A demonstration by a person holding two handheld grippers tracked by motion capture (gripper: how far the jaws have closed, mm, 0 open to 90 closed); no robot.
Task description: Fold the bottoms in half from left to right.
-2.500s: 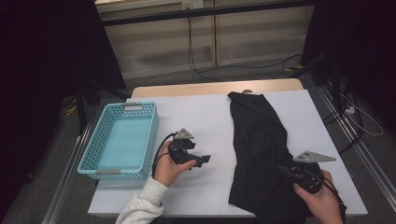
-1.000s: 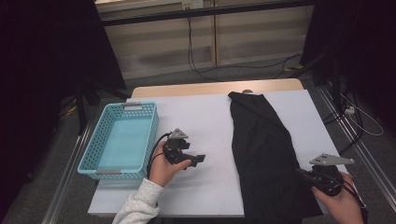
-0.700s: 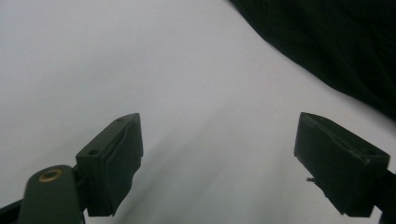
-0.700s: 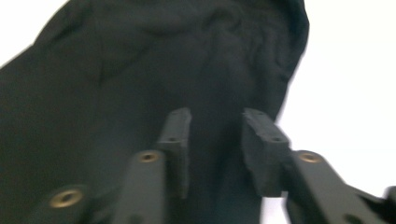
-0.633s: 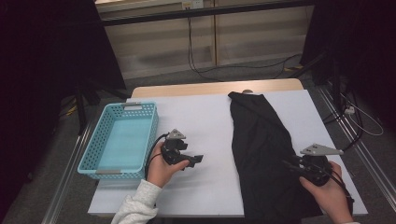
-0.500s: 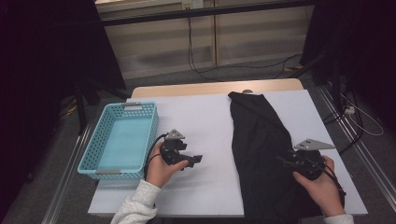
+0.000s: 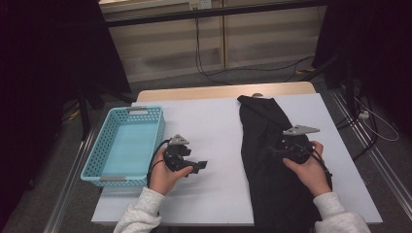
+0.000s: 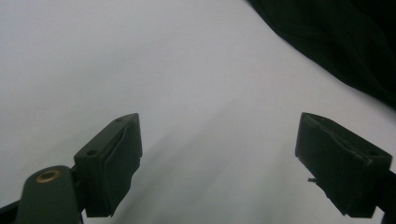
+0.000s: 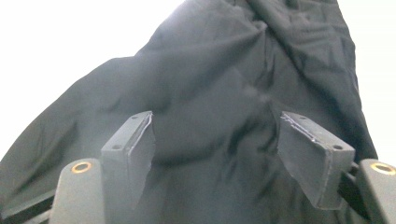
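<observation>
Surface check: mostly matt, nothing glossy on my feed.
I'm seeing the black garment (image 7: 272,160) reading as soft matt cloth, creased and finely woven; the table cover (image 7: 214,121) looking smooth, matt white; the basket (image 7: 121,145) showing as perforated turquoise plastic, slightly shiny; right gripper (image 9: 217,154) pads looking like dull black rubbery plastic with brass-coloured rivets.

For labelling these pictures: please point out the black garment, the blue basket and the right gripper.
black garment (image 7: 265,141): high view, its middle.
blue basket (image 7: 97,162): high view, left wall.
right gripper (image 9: 217,154): right gripper view, between its fingertips.
</observation>
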